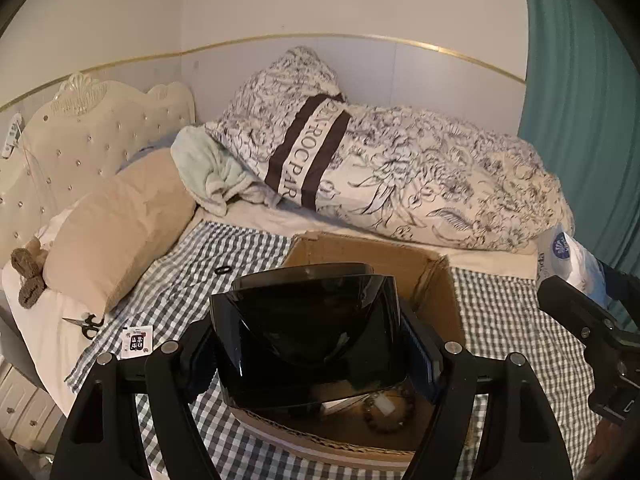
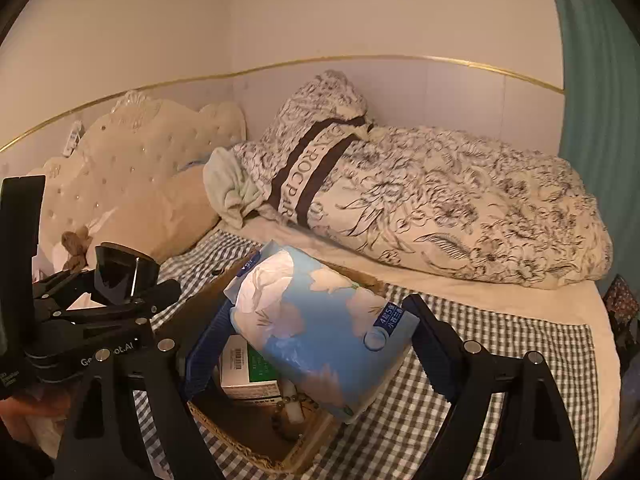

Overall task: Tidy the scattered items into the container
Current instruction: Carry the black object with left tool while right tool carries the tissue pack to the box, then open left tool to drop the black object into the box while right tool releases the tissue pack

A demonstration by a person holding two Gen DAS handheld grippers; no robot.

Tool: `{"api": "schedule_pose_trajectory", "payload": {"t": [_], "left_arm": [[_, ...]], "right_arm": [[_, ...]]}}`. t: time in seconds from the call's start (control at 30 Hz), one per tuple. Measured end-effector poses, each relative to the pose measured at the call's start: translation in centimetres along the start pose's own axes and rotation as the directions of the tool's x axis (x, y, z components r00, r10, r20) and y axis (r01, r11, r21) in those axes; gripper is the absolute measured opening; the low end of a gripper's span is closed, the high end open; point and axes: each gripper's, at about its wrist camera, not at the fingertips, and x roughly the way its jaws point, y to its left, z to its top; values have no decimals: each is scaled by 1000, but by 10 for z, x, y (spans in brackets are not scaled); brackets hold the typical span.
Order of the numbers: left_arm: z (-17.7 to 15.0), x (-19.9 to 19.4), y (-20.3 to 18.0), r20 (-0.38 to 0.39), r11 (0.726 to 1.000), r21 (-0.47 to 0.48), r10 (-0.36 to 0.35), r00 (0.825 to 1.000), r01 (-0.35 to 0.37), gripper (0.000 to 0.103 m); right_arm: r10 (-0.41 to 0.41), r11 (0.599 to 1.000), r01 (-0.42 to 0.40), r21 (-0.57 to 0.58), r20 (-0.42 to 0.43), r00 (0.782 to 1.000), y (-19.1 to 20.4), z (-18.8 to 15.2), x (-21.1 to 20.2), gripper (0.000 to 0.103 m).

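Note:
My left gripper [image 1: 310,344] is shut on a dark tinted visor [image 1: 308,332] and holds it over the open cardboard box [image 1: 436,280] on the checked cloth. My right gripper [image 2: 316,340] is shut on a blue tissue pack [image 2: 320,328] above the same box [image 2: 240,444]. Inside the box lie a green-and-white carton [image 2: 248,372] and a bead bracelet [image 2: 292,412]. The left gripper with the visor [image 2: 120,276] shows at the left of the right wrist view. Scissors [image 1: 86,323], a small card [image 1: 137,342] and a black ring [image 1: 222,269] lie on the bed.
A beige pillow [image 1: 116,232], a floral duvet [image 1: 420,176] and a mint towel [image 1: 208,168] fill the far side of the bed. A tufted headboard [image 1: 80,132] stands at the left. A teal curtain [image 1: 580,100] hangs at the right. A knitted brown toy [image 1: 28,276] lies by the pillow.

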Motion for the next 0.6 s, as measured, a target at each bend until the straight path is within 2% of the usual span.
{"api": "schedule_pose_trajectory", "payload": {"t": [0.6], "left_arm": [[-24, 87, 15, -136, 999, 33, 9, 991, -4, 78]], "right_arm": [[59, 998, -59, 1, -132, 990, 11, -21, 98, 85]]}}
